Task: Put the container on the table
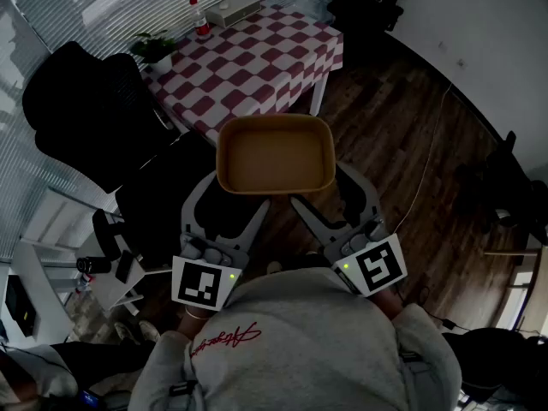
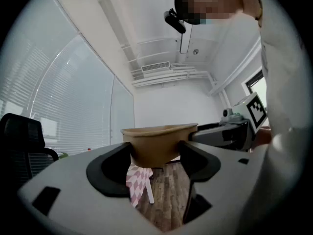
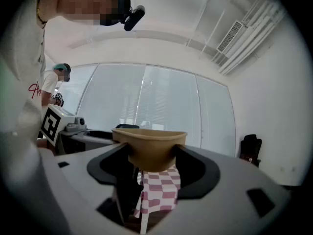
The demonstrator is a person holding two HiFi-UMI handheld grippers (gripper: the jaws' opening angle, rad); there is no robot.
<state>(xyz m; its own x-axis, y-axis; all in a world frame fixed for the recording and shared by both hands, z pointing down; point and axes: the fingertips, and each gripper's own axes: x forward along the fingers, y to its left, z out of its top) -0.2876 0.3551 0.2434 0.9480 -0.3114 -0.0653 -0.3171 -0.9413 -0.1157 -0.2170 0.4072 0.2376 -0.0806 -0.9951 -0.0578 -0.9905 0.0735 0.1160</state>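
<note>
So, container [image 1: 276, 154]: tan shallow tub, empty as far as I can see. It's up in the air between my two grippers, sitting level over the wooden floor [image 1: 402, 127], short of the desk and not on it yet.
Why two-handed: it's wide and looks thin-walled, so I reckon a pinch at each near end keeps it flat instead of letting it tip from one side.
Left gripper [image 1: 233, 197]: jaws spread really wide, but not free. They're clamped on the container's left end, one jaw pressing each side of it in the left gripper view.
Right gripper [image 1: 330, 191]: same deal, spread wide and gripping the right end, both jaws touching the wall just under the rim.
Pose: both grippers point level and forward, toward the desk.
Desk [image 1: 257, 58]: red-and-white check cloth, ahead of the container. The middle and near part look bare.
Stuff on desk: bottle [image 1: 201, 20], small plant [image 1: 154, 48] and a flat white box [image 1: 233, 8], all along the far edge, well apart from where I'd land.
Chair [image 1: 86, 101]: black, left of the desk.
Next, my guess: carry it forward, lower it onto the cloth, only then let go.
</note>
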